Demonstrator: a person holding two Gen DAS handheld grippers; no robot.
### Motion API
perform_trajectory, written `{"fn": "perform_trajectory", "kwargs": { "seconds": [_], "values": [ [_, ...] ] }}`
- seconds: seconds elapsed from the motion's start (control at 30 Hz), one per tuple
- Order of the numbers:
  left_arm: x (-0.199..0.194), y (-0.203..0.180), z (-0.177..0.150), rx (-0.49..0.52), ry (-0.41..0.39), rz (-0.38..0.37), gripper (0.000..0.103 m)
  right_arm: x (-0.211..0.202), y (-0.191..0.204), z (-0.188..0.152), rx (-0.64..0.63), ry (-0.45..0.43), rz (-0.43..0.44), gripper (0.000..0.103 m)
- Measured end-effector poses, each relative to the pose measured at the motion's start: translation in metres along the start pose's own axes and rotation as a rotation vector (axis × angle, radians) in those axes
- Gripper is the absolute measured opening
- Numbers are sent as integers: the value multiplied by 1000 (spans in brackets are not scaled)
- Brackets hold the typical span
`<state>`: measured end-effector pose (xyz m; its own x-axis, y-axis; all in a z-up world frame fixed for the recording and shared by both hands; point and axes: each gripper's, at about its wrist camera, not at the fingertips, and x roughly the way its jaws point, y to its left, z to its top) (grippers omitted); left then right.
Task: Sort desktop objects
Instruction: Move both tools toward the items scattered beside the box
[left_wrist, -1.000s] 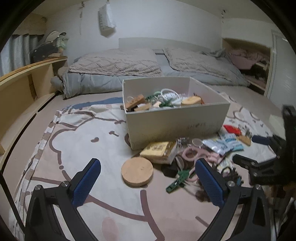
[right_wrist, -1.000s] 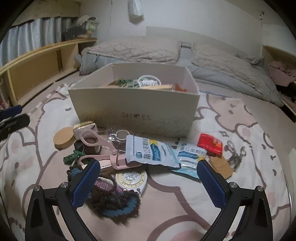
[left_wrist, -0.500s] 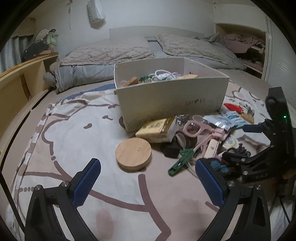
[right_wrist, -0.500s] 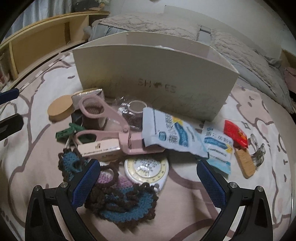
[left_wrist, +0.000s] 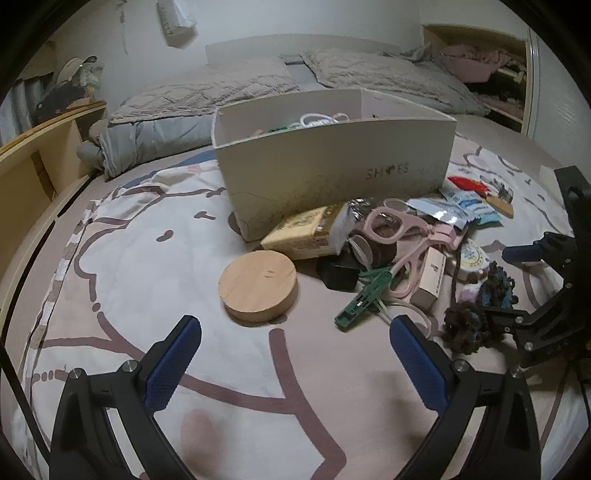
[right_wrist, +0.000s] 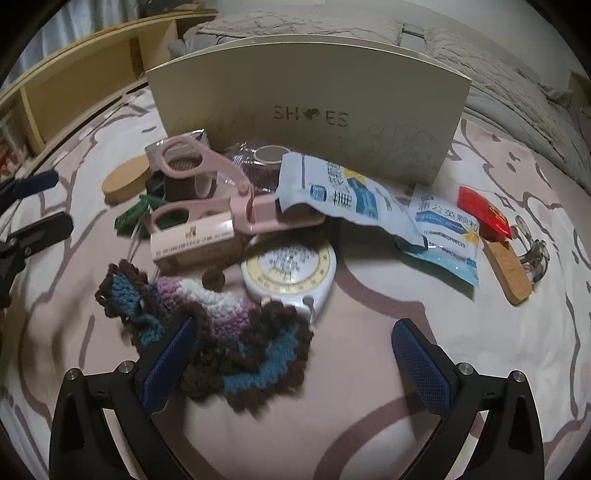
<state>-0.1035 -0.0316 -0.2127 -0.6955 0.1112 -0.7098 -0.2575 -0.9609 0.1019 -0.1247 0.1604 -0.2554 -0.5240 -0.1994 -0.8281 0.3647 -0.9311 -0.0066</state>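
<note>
The right gripper (right_wrist: 291, 349), fingers spread wide, hangs low over a crocheted piece (right_wrist: 221, 332) whose near edge lies between its blue pads, with a round white tape measure (right_wrist: 291, 267) just ahead. The left gripper (left_wrist: 293, 356), likewise spread and holding nothing, faces a wooden disc (left_wrist: 258, 286) just ahead, with the shoe box (left_wrist: 332, 173) beyond.

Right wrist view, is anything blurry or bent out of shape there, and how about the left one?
Right wrist view: the crocheted piece nearest the lens is smeared, and the shoe box top edge bows from fisheye. Left wrist view: sharper, dim even light, dark corners, soft shadow under the wooden disc.
</note>
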Motion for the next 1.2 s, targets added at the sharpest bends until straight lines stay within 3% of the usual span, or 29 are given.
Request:
{"fn": "perform_trajectory", "kwargs": {
  "seconds": [0.67,1.2],
  "values": [
    [40,-48,7,43,133,-19,103,-3,-7,-7,16,-38,26,103],
    [43,-30,-10,14,197,10,103,-4,-7,-8,16,-42,27,103]
  ]
}}
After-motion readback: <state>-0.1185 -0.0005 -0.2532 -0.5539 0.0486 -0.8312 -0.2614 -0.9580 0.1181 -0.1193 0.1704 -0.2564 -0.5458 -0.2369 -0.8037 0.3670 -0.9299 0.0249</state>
